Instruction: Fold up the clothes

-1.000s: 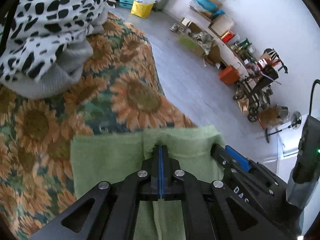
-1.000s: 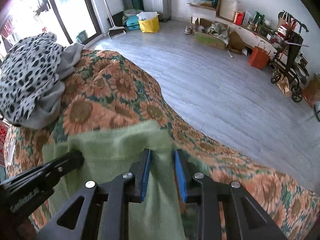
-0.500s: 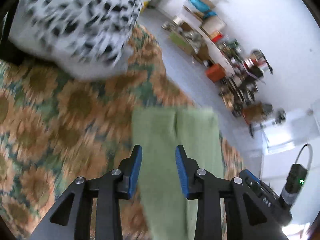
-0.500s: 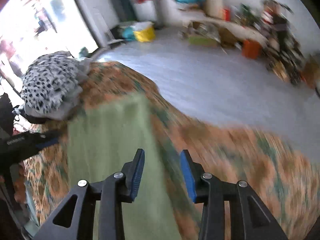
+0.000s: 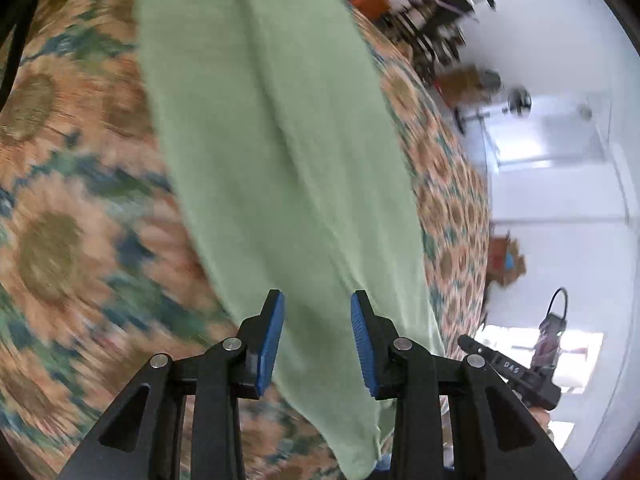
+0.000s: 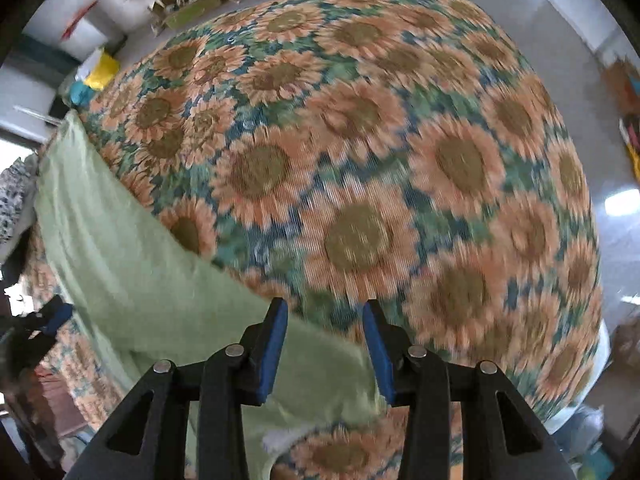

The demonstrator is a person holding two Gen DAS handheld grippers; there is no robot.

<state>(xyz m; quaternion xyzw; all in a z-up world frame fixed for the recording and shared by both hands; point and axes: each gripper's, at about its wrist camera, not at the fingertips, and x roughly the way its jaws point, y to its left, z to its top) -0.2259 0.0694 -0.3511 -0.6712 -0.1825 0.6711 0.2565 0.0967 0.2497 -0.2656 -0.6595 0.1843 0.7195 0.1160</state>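
Note:
A long green garment (image 5: 280, 140) lies flat on the sunflower bedspread (image 5: 60, 240), folded into a narrow strip. In the left wrist view my left gripper (image 5: 317, 300) hovers open over the strip's near part, its blue pads clear of the cloth. A black finger of the right gripper (image 5: 480, 350) shows at lower right. In the right wrist view my right gripper (image 6: 325, 308) points straight down, open, over the garment's (image 6: 120, 272) edge and the bare bedspread (image 6: 400, 160). Nothing is pinched. The picture is motion-blurred.
A black-and-white spotted clothes pile (image 6: 12, 196) sits at the garment's far end. Grey floor (image 6: 580, 20) surrounds the bed. Boxes and clutter (image 6: 188, 0) line the wall, with a yellow bag (image 6: 102, 70) nearby. A black cable (image 5: 16, 40) hangs at the left.
Both grippers let go of the green garment's end and opened. They swept away along the strip, the right one turning to face straight down. The spotted pile left the left wrist view.

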